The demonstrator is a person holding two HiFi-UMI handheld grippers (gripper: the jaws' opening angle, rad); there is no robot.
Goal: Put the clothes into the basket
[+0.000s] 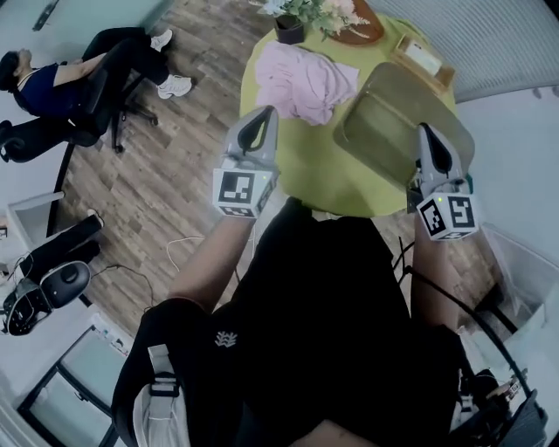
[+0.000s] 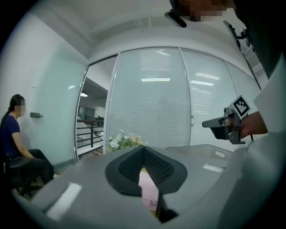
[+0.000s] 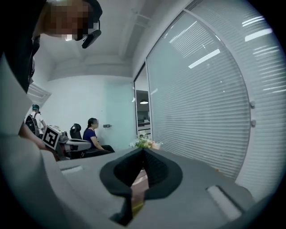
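Observation:
A crumpled pink garment (image 1: 301, 83) lies on the round yellow-green table (image 1: 306, 166), at its far left part. To its right stands the tan rectangular basket (image 1: 397, 122), with nothing visible inside. My left gripper (image 1: 262, 113) hovers over the table's near left edge, just short of the garment, jaws shut and holding nothing. My right gripper (image 1: 428, 131) hangs over the basket's near rim, also shut and holding nothing. In the left gripper view, the pink garment (image 2: 148, 188) shows below the closed left gripper (image 2: 144, 150). The right gripper (image 3: 143, 152) shows its pads meeting.
A flower pot (image 1: 297, 17) and a wooden tray (image 1: 421, 57) sit at the table's far edge. A person sits in a chair (image 1: 70, 79) at the far left on the wood floor. A white bin (image 1: 524, 262) stands to the right.

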